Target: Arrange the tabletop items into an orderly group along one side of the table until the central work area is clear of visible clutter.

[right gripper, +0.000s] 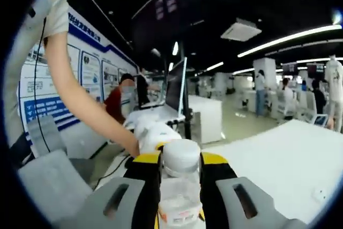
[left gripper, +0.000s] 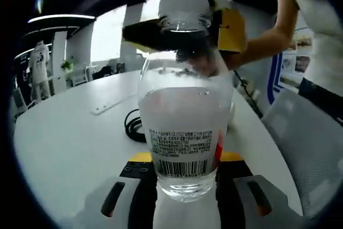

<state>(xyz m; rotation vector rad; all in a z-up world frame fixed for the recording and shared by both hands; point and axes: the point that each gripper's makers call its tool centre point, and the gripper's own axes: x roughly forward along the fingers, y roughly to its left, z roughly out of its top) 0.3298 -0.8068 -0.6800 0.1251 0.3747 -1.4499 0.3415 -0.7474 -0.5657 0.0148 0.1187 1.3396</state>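
Left gripper view: clear plastic water bottle (left gripper: 185, 127) sits dead centre, upright, between the left gripper (left gripper: 185, 194) jaws at the bottom of the frame. Both jaws press the bottle's lower body, so the left gripper is clenched on it. Bottle is partly full; the label with barcode faces the camera, with a red patch on the label's far side. White cap (left gripper: 183, 5) is at top centre.

The right gripper (left gripper: 185, 38) comes in from the upper right, black and yellow, and closes around the bottle neck just below the cap. A person's arm (left gripper: 262, 38) runs from it to the upper right, where a white-shirted torso stands.

White round table (left gripper: 69, 143) fills the left and lower frame. A coiled black cable (left gripper: 134, 126) lies on it just left of the bottle, partly hidden behind it. A flat white strip (left gripper: 110, 104) lies further back, upper left of the cable. Grey chair back (left gripper: 308, 148) at right.

Right gripper view: right gripper (right gripper: 180, 194) jaws rise at bottom centre, black with yellow tips, gripping the bottle neck (right gripper: 179, 186) with the cap (right gripper: 181, 158) just above the tips. Gloved hand (right gripper: 153, 132) and forearm sit directly behind, reaching from the upper left. White table edge (right gripper: 278, 159) spans the right. A monitor (right gripper: 176, 85) stands behind at centre; blue wall posters (right gripper: 91, 71) at left.
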